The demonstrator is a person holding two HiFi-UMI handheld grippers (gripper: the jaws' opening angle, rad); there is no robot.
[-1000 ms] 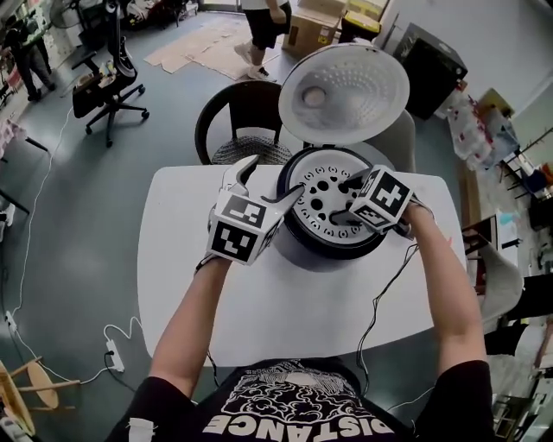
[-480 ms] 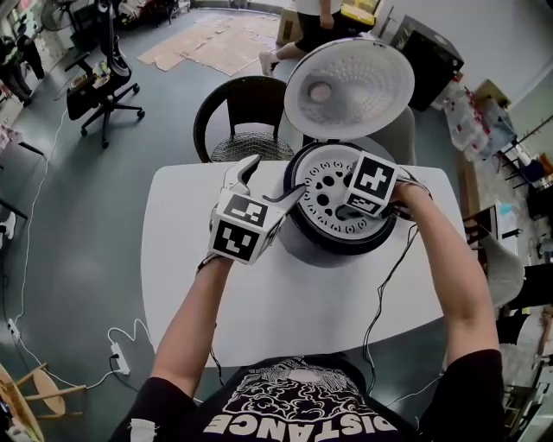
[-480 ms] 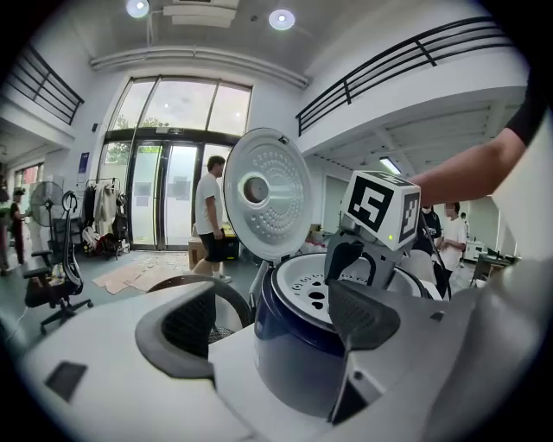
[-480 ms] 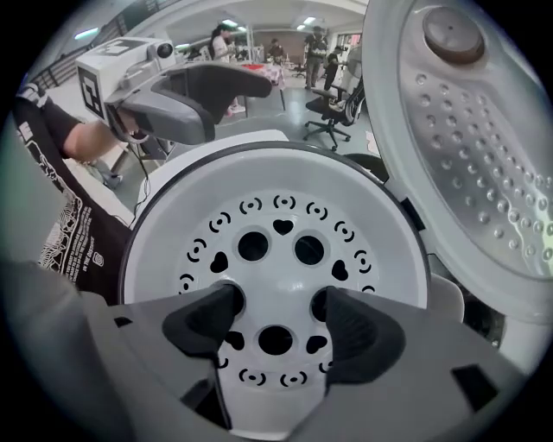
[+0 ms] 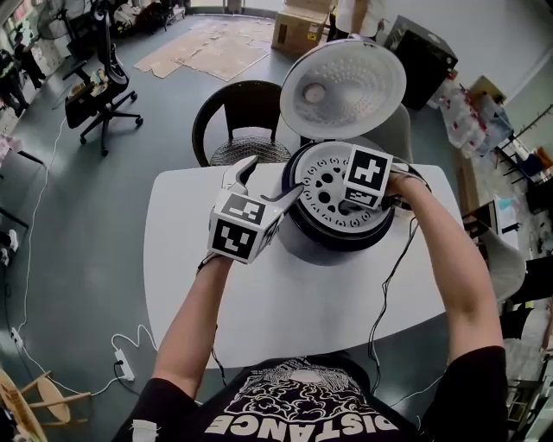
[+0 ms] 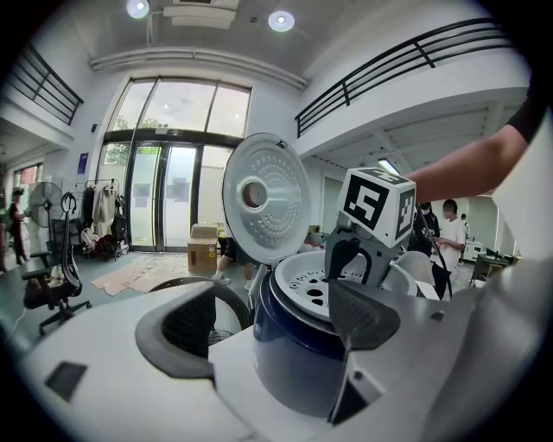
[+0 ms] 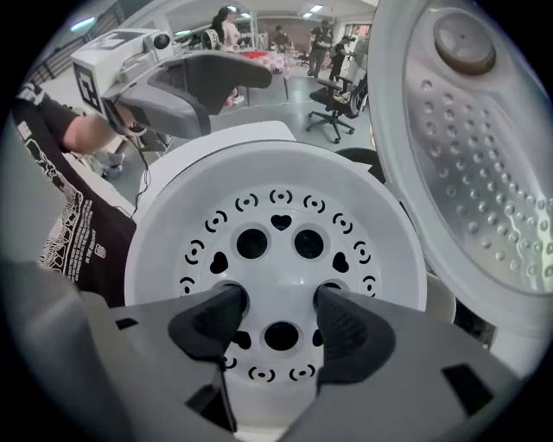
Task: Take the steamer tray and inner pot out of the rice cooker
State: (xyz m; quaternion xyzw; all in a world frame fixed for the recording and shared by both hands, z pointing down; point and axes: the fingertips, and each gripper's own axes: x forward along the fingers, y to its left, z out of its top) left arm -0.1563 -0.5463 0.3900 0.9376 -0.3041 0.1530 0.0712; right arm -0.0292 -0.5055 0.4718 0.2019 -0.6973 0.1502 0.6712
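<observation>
The rice cooker [image 5: 333,240] stands at the back of the white table [image 5: 285,302] with its lid [image 5: 343,86] swung up. The white, perforated steamer tray [image 7: 276,203] sits in its top; the inner pot is hidden beneath it. My right gripper [image 7: 281,302] points straight down into the tray. Its jaws have just been closing, each fingertip sits in a hole, and the pads bear on the tray's middle between them. In the head view only its marker cube [image 5: 368,177] shows. My left gripper [image 5: 272,179] hangs open beside the cooker's left wall [image 6: 294,354], holding nothing.
A dark round chair [image 5: 242,121] stands behind the table. A black cable [image 5: 389,285] runs from the right gripper across the table's right side. Cardboard boxes [image 5: 298,26] and an office chair [image 5: 104,86] are on the floor beyond.
My right gripper has tipped from a slant to straight down over the tray, and its jaws have drawn closer together into the tray's holes. The left gripper has stayed put.
</observation>
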